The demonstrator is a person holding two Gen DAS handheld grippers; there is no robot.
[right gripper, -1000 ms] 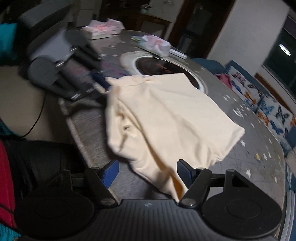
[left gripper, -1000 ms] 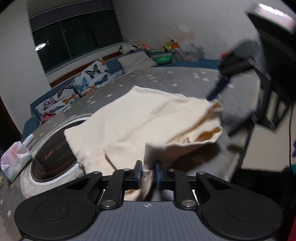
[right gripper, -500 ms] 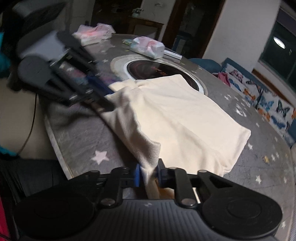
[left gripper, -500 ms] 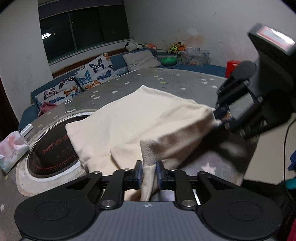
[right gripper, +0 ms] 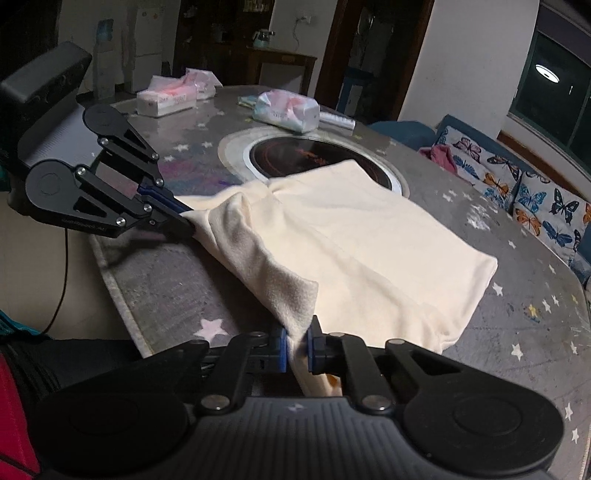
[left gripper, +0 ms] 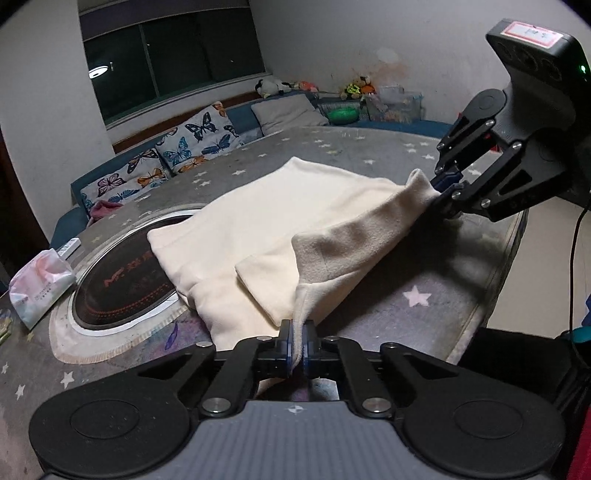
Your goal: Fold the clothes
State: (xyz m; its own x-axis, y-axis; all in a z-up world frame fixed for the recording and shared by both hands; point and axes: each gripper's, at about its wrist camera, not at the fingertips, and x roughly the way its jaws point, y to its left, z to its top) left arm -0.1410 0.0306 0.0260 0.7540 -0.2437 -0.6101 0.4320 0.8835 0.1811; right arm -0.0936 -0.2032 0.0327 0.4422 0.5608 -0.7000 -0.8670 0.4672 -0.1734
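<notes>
Both grippers pinched one lifted edge of the cloth

Nearest, at 6 o'clock, the left gripper (left gripper: 296, 345) and right gripper (right gripper: 296, 347) each had jaws clamped on the cloth (left gripper: 280, 221), which lay on the bench (left gripper: 424, 295) toward 12 o'clock, partly over the hob (left gripper: 122, 280). Soft, limp fleece, likely best held at corners. Its underside and type stayed hidden.

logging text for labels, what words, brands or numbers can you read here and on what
Cooktop: red lettering on the black glass, beginning "M", the rest too blurred to read.
Tissue pack: small print, too small to read.
Pink label on top of the right gripper's housing: handwriting, illegible.
Left gripper side plate: a line of small print, too small to read.
Tissue box: print, blurred.
</notes>
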